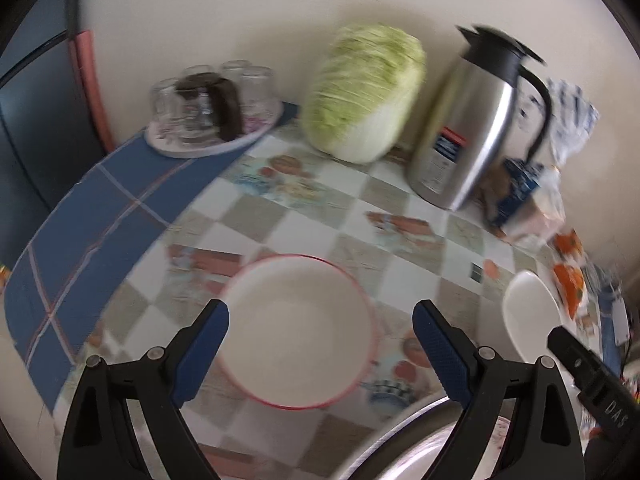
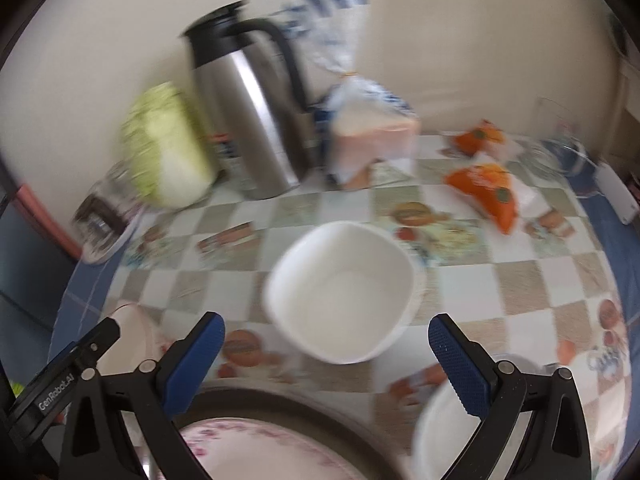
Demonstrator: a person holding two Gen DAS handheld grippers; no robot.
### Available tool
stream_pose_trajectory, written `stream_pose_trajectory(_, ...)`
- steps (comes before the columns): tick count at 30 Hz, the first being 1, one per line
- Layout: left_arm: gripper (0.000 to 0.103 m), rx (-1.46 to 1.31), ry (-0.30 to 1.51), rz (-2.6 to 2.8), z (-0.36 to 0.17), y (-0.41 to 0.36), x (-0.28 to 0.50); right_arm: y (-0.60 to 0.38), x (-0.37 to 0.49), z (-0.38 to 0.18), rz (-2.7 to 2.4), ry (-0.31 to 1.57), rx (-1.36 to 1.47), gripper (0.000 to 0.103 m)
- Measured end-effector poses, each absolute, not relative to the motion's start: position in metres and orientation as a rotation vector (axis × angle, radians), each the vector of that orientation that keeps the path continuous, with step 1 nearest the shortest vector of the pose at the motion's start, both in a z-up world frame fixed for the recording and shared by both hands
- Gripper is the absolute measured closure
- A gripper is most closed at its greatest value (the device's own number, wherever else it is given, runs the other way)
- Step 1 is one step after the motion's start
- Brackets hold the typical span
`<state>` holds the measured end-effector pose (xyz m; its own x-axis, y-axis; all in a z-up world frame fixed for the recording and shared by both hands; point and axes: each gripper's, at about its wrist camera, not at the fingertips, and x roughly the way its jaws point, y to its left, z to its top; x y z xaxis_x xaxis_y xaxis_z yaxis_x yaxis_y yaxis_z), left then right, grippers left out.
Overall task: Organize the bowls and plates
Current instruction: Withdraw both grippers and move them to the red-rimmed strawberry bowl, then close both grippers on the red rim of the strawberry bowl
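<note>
A white bowl with a red rim (image 1: 298, 330) sits on the checked tablecloth, just ahead of my left gripper (image 1: 320, 344), which is open and empty above it. A white square-ish bowl (image 2: 340, 292) sits ahead of my right gripper (image 2: 326, 356), which is open and empty. The same white bowl shows at the right edge of the left wrist view (image 1: 528, 316). A dark-rimmed pan holding a pink-patterned plate (image 2: 272, 448) lies under the right gripper. Another white bowl (image 2: 440, 436) is at the lower right, partly behind the right finger.
At the wall stand a cabbage (image 1: 364, 92), a steel jug (image 1: 468, 120), a tray of upturned glasses (image 1: 212, 108) and a bagged loaf (image 2: 372, 132). Orange packets (image 2: 484, 188) and a glass bowl (image 2: 556, 152) lie far right. The table edge curves along the left.
</note>
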<state>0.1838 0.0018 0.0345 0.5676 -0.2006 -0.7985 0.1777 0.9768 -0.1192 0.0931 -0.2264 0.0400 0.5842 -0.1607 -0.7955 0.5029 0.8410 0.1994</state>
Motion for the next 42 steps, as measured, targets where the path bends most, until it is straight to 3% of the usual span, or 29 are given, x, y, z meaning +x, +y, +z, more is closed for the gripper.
stream_pose_trajectory(15,0.009,-0.204,1.039,-0.045,0.001,0.087,0.212,-0.12,0.145,0.026,-0.202,0.934,0.332,0.001)
stream_pose_trajectory(17,0.009,-0.239,1.048,-0.054,-0.004,0.09,0.214,-0.111,0.15,0.021,-0.205,0.95,0.321,0.006)
stream_pose_trajectory(19,0.01,-0.268,1.059,-0.063,-0.008,0.093,0.216,-0.109,0.152,0.017,-0.205,0.959,0.34,0.02)
stream_pose_trajectory(22,0.01,-0.284,1.083,-0.072,-0.015,0.093,0.219,-0.105,0.155,0.013,-0.19,0.97,0.359,0.025)
stream_pose_trajectory(28,0.01,-0.276,1.099,-0.092,-0.024,0.085,0.222,-0.092,0.162,0.005,-0.164,0.982,0.347,0.046)
stream_pose_trajectory(35,0.011,-0.266,1.121,-0.11,-0.037,0.076,0.225,-0.083,0.168,-0.013,-0.167,1.031,0.354,0.051)
stream_pose_trajectory(39,0.024,-0.307,1.147,-0.131,-0.048,0.074,0.23,-0.081,0.17,-0.015,-0.174,1.03,0.342,0.055)
stream_pose_trajectory(42,0.04,-0.338,1.166,-0.153,-0.055,0.073,0.232,-0.078,0.171,-0.015,-0.185,1.029,0.315,0.057)
